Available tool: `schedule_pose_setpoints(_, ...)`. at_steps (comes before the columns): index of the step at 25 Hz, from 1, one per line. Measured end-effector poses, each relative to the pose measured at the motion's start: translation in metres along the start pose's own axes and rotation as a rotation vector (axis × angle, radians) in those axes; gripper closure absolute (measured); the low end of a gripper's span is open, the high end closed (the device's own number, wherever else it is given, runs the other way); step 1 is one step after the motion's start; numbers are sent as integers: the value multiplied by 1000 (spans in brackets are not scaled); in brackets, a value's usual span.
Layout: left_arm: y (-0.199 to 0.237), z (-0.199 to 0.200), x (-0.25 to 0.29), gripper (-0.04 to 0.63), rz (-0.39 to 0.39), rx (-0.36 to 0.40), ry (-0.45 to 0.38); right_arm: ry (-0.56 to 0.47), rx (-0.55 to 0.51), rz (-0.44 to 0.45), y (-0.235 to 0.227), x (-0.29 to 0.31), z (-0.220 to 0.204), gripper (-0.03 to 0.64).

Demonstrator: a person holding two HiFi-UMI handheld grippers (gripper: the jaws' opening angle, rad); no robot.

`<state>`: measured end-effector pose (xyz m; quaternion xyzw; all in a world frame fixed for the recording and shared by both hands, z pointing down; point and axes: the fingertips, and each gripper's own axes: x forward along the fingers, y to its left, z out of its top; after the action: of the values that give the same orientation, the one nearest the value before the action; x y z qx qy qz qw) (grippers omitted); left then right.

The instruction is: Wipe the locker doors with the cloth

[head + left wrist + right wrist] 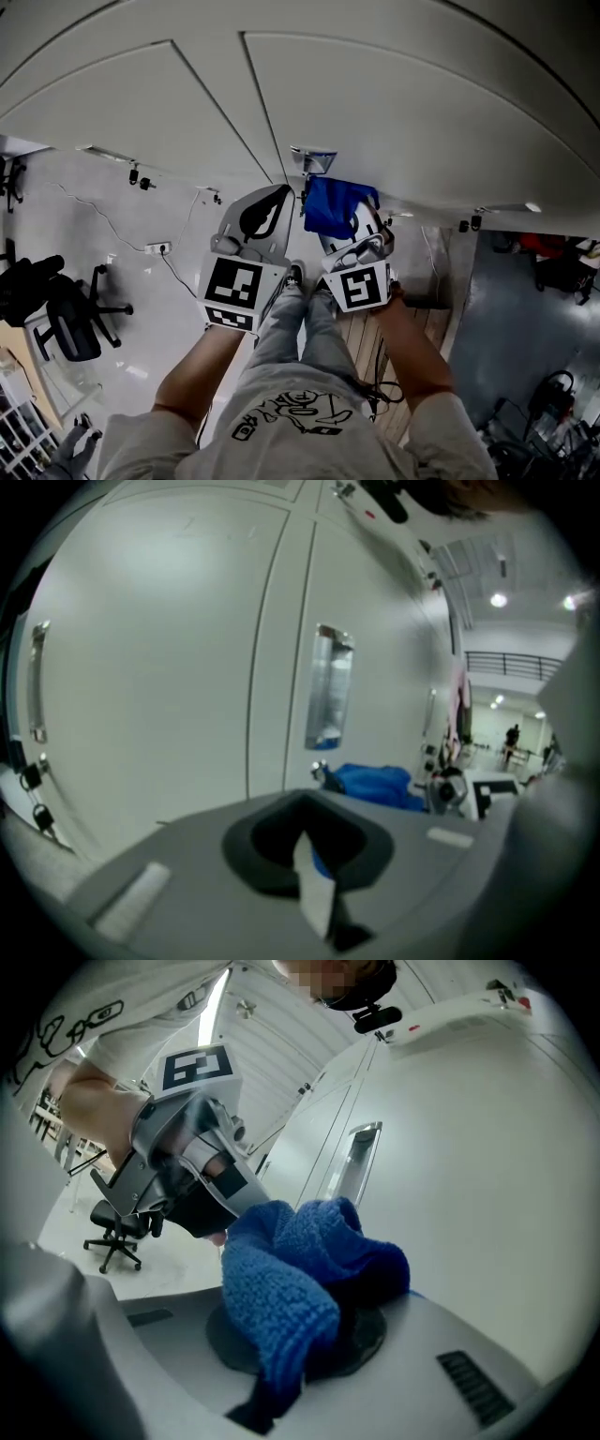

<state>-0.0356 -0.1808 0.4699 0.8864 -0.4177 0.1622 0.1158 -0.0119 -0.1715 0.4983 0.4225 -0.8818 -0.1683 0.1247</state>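
Note:
The white locker doors fill the top of the head view, and a metal handle sits just above the grippers. My right gripper is shut on a bunched blue cloth, held close to the door below that handle. The cloth bulges over the right gripper's dark pads, beside the door's handle. Just left of it, my left gripper is shut and holds nothing. The left gripper view shows its grey jaws together, the handle and the blue cloth beyond.
Keys hang in locks on the left doors. A black office chair stands at the far left on the pale floor. A socket with a cable lies left of my legs. Cables and gear crowd the lower right.

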Motion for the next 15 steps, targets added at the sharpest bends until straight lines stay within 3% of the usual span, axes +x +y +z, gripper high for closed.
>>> schedule_pose_setpoints(9, 2, -17, 5, 592, 13, -11, 22, 106, -64, 78, 26, 12, -40, 584)
schedule_pose_setpoints(15, -4, -11, 3, 592, 7, -14, 7, 131, -57, 86, 15, 0, -39, 584)
